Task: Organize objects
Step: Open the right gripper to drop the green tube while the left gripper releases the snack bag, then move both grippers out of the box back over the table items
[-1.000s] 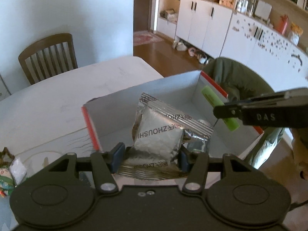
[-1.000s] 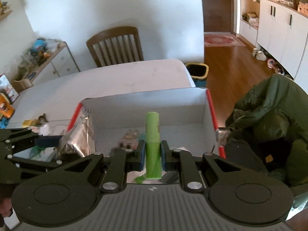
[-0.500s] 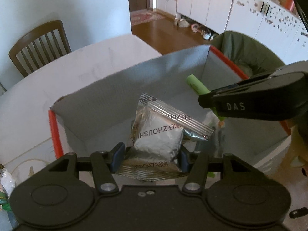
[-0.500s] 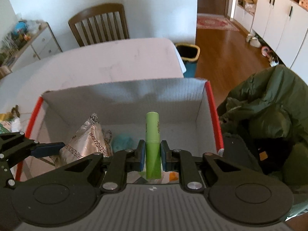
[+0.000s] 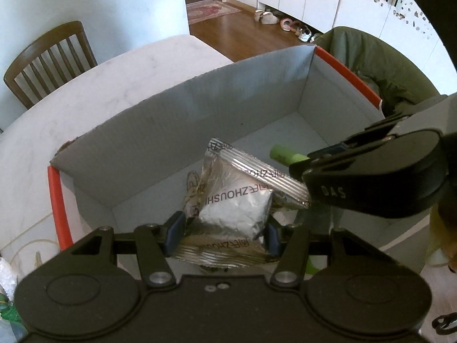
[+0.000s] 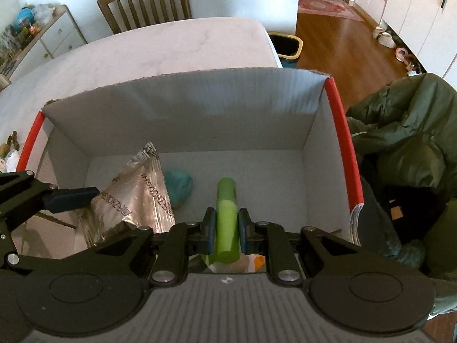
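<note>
A grey cardboard box (image 5: pixel 182 120) (image 6: pixel 200 108) with red-edged side walls sits on the white table. My left gripper (image 5: pixel 222 233) is shut on a silver foil packet (image 5: pixel 237 205) (image 6: pixel 134 197), held inside the box near its left side. My right gripper (image 6: pixel 226 228) is shut on a light green tube (image 6: pixel 226 217) (image 5: pixel 287 157), which points into the box over its floor. A teal lump (image 6: pixel 177 187) lies on the box floor between packet and tube. Another foil packet (image 5: pixel 192 188) lies under the held one.
A wooden chair (image 6: pixel 145 3) stands beyond the table (image 6: pixel 171 48). A dark green jacket (image 6: pixel 405 148) is heaped right of the box. Small items (image 6: pixel 10 151) lie on the table left of the box. A drawer unit (image 6: pixel 42 40) stands at the far left.
Both grippers have gone lower and further into the box with their loads. The box walls now fill more of both views, and a teal lump on the floor has come into sight.
</note>
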`<state>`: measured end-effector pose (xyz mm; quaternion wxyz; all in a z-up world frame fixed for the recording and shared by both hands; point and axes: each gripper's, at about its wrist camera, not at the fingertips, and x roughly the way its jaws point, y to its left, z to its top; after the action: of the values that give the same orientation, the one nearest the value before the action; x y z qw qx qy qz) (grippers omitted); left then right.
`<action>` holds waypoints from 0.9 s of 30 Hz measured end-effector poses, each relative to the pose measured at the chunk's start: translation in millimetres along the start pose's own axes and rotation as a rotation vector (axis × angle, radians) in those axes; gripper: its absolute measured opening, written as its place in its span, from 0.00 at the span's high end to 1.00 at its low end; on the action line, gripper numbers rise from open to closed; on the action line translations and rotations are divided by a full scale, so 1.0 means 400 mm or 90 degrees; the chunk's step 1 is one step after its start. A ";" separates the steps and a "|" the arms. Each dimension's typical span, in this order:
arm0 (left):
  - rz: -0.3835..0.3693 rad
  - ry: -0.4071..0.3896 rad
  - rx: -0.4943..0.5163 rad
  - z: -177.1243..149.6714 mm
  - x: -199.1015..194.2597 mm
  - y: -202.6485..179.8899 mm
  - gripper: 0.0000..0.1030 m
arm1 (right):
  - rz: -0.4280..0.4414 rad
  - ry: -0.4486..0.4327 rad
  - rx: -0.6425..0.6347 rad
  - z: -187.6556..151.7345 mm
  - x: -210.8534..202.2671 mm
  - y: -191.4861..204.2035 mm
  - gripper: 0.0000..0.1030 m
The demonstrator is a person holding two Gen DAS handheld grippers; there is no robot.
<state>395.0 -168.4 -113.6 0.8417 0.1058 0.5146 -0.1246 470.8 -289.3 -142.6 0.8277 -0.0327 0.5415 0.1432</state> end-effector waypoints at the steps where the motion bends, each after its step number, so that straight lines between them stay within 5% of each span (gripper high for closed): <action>1: 0.002 0.000 0.002 0.000 0.002 -0.002 0.46 | 0.000 -0.002 -0.002 -0.001 -0.001 -0.002 0.84; 15: 0.003 -0.014 0.008 -0.002 0.004 -0.014 0.28 | -0.009 -0.035 -0.053 -0.019 -0.098 -0.005 0.84; 27: -0.040 -0.059 -0.043 -0.037 -0.089 0.020 0.22 | 0.064 -0.104 -0.044 -0.063 -0.224 -0.019 0.84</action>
<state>369.4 -152.7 -88.0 0.8635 0.0550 0.4819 -0.1383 417.2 -319.8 -72.4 0.8592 -0.0227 0.4681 0.2053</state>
